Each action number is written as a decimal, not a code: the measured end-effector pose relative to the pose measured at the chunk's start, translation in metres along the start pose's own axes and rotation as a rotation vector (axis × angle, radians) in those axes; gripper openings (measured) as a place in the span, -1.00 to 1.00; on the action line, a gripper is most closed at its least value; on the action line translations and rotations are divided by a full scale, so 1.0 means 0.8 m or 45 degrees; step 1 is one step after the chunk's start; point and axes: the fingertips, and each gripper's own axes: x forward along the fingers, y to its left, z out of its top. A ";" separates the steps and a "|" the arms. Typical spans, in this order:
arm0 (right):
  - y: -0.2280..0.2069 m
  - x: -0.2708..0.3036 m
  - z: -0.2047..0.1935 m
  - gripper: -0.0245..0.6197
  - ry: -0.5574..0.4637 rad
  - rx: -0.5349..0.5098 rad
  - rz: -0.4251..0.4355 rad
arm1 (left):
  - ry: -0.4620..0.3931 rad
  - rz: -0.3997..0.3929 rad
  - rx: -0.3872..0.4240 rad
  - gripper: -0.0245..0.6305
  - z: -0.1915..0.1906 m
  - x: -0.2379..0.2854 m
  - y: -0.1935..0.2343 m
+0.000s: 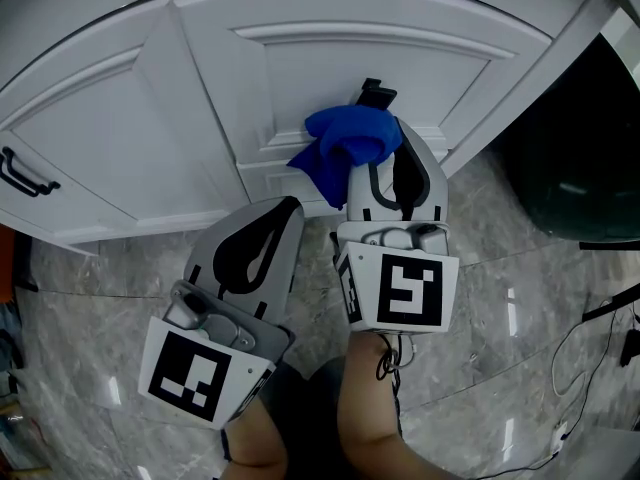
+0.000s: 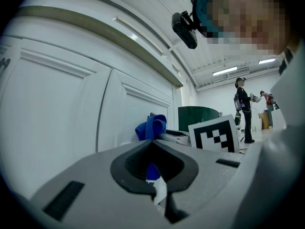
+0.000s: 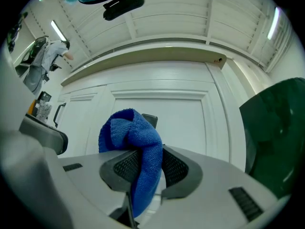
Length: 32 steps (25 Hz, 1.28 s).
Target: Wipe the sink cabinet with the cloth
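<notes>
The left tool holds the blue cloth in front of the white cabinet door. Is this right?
No, the side is wrong: the right tool holds the blue cloth in front of the white cabinet door. The right gripper view shows it clamped between those jaws.

Cloth (image 1: 345, 143) in the right claw (image 1: 385, 140), close before the sink cabinet door (image 1: 380, 58), left claw (image 1: 286, 211) just left and nearer the person, over the floor (image 1: 520, 318), door handle (image 1: 25, 173) far left, bin (image 1: 575, 158) right of the cabinet
</notes>
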 end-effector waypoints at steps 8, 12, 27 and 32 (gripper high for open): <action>-0.004 -0.001 0.002 -0.57 0.003 -0.094 -0.020 | 0.005 -0.012 0.004 -0.93 -0.002 0.002 -0.003; -0.006 -0.001 0.002 -0.57 0.002 -0.098 -0.026 | 0.008 -0.012 0.006 -0.93 -0.002 0.002 -0.002; -0.063 -0.014 -0.009 -0.57 -0.001 0.005 -0.204 | 0.012 -0.038 0.020 -0.93 -0.006 0.006 -0.005; -0.066 -0.014 -0.008 -0.57 -0.006 -0.008 -0.216 | 0.015 -0.040 0.015 -0.93 -0.007 0.008 -0.007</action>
